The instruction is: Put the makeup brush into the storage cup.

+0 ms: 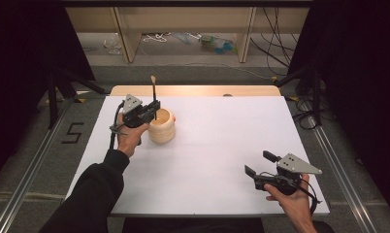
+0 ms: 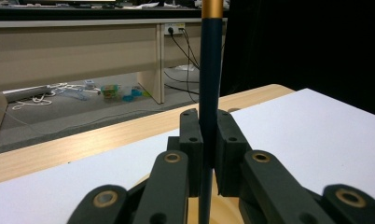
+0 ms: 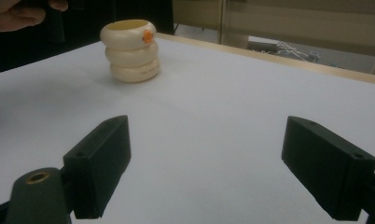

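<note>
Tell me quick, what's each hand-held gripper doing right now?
Left hand-held gripper: closed on an upright dark brush over the cream holder.
Right hand-held gripper: open, holding nothing.

White board (image 1: 222, 160) lies on a wooden table (image 1: 193, 90). Cables (image 1: 275, 43) and coloured clutter (image 1: 215, 44) lie on the floor beyond.

White table (image 1: 222, 160) with a wooden far edge, grey carpet floor (image 1: 193, 73) beyond the table, pale wooden bench (image 1: 183, 19) behind it, cables and small clutter (image 1: 215, 43) under the bench, black curtains (image 1: 358, 63) flanking the table, metal rails beside it
</note>
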